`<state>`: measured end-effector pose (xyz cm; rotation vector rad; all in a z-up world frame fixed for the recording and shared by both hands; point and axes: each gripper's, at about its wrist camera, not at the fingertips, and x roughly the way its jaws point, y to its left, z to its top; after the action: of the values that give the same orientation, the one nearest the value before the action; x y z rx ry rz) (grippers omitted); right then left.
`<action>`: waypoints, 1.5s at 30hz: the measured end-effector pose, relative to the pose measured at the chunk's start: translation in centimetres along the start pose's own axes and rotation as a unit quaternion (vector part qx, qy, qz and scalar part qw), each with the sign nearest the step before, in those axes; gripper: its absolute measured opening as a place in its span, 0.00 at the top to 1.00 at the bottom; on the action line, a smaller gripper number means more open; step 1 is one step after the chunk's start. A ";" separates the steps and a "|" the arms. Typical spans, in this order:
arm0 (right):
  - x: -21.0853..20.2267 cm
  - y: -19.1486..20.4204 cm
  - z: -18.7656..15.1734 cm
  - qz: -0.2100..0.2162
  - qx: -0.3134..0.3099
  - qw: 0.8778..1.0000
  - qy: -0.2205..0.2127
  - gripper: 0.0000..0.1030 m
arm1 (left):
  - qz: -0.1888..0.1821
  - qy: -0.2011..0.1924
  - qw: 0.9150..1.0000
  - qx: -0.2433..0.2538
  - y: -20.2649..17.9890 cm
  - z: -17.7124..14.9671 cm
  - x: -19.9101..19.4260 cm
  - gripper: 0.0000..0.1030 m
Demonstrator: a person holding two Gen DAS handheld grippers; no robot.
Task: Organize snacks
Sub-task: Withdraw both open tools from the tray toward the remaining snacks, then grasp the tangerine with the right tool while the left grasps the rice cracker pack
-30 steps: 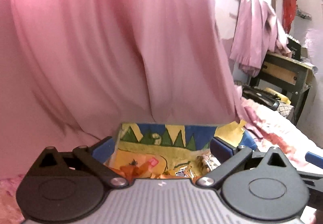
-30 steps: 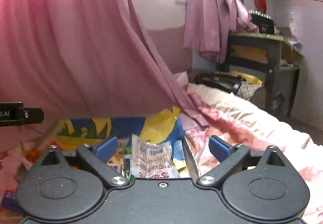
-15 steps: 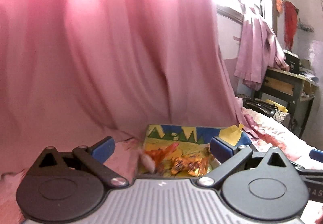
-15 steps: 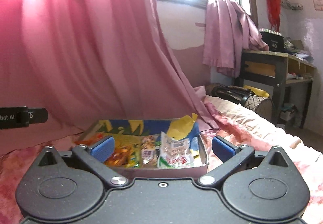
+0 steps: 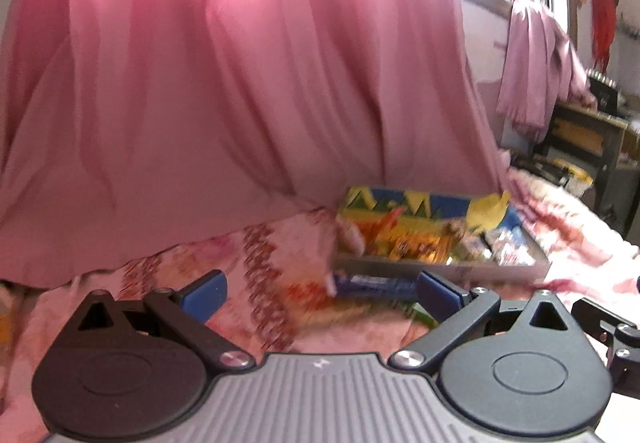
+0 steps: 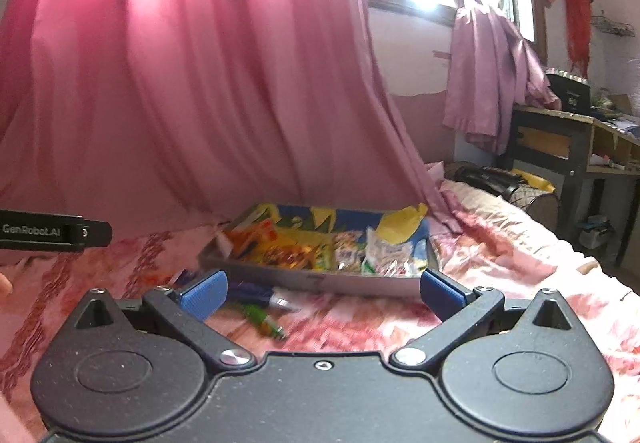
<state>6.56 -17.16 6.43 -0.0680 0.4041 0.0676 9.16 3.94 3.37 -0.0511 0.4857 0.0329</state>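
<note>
tray (image 6: 360, 285): I see it shallow, grey-walled, flat on the bed
snacks (image 6: 320, 253): bright packets packed inside the tray
loose packets (image 6: 256, 297): purple and green, lying just before it

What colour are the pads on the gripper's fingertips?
Blue, on black arms. The right gripper's pads show sharpest in the right wrist view.

The left gripper (image 5: 320, 293) is held with its jaws spread wide and nothing between them. The right gripper (image 6: 320, 291) is likewise held wide apart and empty.
</note>
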 end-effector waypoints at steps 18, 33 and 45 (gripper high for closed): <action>0.0 1.9 -3.0 0.042 -0.005 0.995 0.094 0.01 | 0.048 0.106 0.993 0.037 1.4 -2.1 -1.4 0.00; 4.8 2.8 -5.1 0.100 -0.048 0.969 0.222 0.01 | -0.030 0.225 0.971 0.072 0.5 -2.0 4.8 0.00; 8.5 4.0 -6.3 0.149 -0.037 0.959 0.238 0.02 | -0.040 0.275 0.954 0.110 0.4 -1.7 13.4 0.00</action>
<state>11.56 -13.19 -2.94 -0.0968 0.8938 0.3700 20.18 4.52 -4.43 0.1426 1.0428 -0.1191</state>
